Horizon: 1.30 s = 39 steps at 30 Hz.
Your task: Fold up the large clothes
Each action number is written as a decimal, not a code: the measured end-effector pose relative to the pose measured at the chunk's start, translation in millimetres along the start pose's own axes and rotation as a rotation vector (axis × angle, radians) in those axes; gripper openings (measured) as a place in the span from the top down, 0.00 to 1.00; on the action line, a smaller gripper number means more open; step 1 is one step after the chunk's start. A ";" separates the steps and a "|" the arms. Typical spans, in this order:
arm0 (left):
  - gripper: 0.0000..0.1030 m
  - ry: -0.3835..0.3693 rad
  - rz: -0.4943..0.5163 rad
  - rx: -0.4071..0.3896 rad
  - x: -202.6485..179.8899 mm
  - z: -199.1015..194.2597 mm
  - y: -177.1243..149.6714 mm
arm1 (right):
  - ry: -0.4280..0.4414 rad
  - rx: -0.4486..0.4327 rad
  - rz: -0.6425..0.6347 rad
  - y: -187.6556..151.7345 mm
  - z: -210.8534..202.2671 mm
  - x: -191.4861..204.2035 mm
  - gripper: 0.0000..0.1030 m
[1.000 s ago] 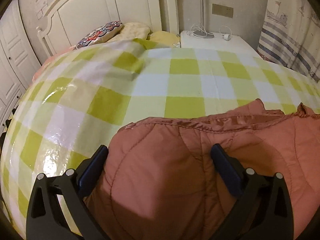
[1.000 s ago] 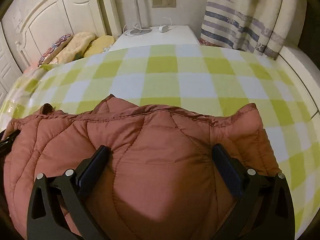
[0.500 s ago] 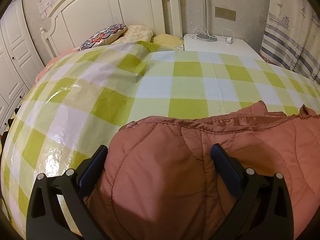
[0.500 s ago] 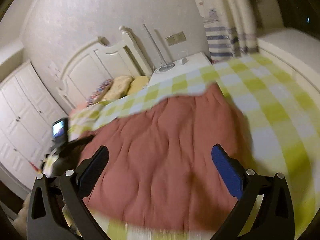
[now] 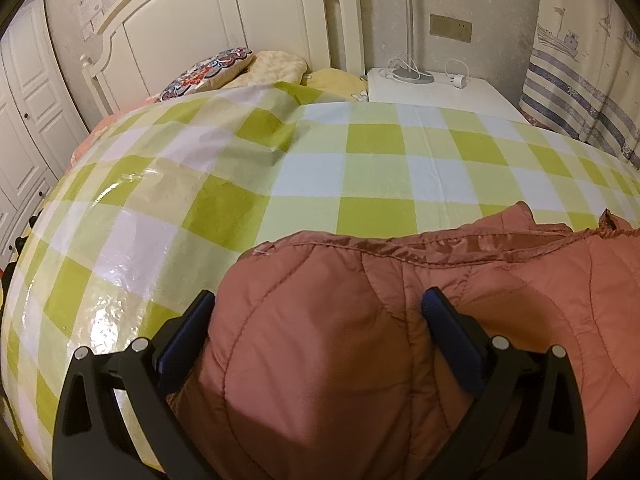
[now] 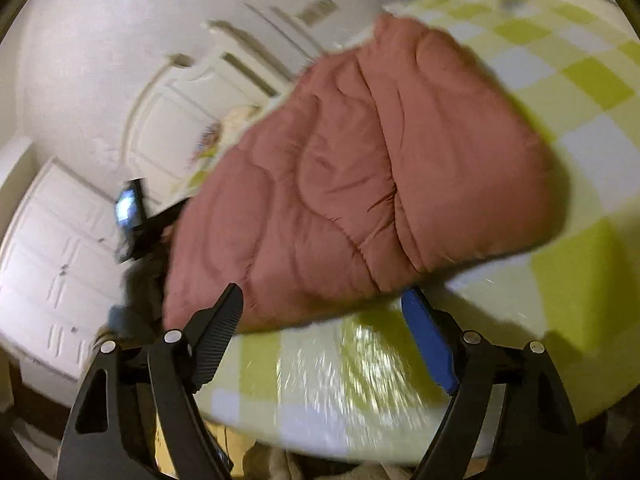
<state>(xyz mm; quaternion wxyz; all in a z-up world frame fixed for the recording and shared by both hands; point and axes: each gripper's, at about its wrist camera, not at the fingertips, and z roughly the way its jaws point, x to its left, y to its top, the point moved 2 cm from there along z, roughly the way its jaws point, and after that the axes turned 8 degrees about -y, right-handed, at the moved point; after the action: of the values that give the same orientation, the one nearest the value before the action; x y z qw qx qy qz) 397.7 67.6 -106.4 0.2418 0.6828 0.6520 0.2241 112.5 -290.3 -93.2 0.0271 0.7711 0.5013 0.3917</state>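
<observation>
Quilted rust-pink jacket on a bed under a green-checked cover

In the left wrist view the jacket (image 5: 400, 340) fills the lower right of the frame, bulging between the spread fingers of the left tool (image 5: 320, 320); whether they grip it I cannot tell. In the blurred right wrist view the right tool (image 6: 324, 320) stands spread, pinching nothing, its fingertips at the jacket's (image 6: 360, 168) near edge, over the glossy cover (image 6: 580, 80).

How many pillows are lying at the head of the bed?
3, in a row by the white headboard: a floral patterned pillow, a pale yellow pillow, and a plain yellow pillow. The checked cover may hide more.
</observation>
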 end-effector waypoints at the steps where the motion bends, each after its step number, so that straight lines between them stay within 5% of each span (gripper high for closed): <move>1: 0.02 -0.006 -0.003 0.001 0.5 0.4 0.2 | -0.013 -0.027 0.001 -0.2 1.9 1.2 0.19; 12: 0.02 0.038 0.040 -0.027 -4.9 -1.4 -0.8 | -0.098 -0.415 0.381 51.6 21.3 -11.7 0.11; 13: 0.02 0.040 0.036 -0.027 -4.0 -1.5 -0.6 | -0.057 -0.426 0.373 55.7 23.4 -11.0 0.12; 15: 0.02 0.039 0.022 -0.028 -1.3 -1.6 -0.2 | 0.032 -0.365 0.336 60.2 28.1 -12.1 0.29; 17: 0.02 0.039 0.017 -0.031 -0.4 -2.9 -0.9 | 0.097 -0.291 0.312 55.8 33.6 -14.1 0.63; 23: 0.02 0.055 0.056 -0.037 -8.1 -17.5 -12.8 | 0.199 -0.370 0.179 32.5 -31.4 1.3 0.68; 27: 0.05 0.096 0.035 -0.107 -18.2 -58.8 -13.4 | 0.137 -0.436 0.016 4.9 -72.2 20.9 0.68; 32: 0.02 -0.077 0.066 -0.236 -86.6 -141.5 -13.1 | 0.108 -0.500 -0.032 -4.3 -97.6 26.8 0.68; 36: 0.02 -0.036 0.260 -0.177 -165.3 -123.1 -31.9 | 0.089 -0.521 -0.059 -8.9 -108.1 29.2 0.68; 39: 0.02 -0.043 0.348 -0.046 -205.4 -75.5 -62.8 | 0.046 -0.536 -0.122 -15.7 -116.5 39.2 0.68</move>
<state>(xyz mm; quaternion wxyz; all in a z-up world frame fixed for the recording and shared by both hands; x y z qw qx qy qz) 291.5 -132.6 -84.6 0.2287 0.7842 0.5135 0.2627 34.6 -292.3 3.2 0.2426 0.6956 0.4258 0.5254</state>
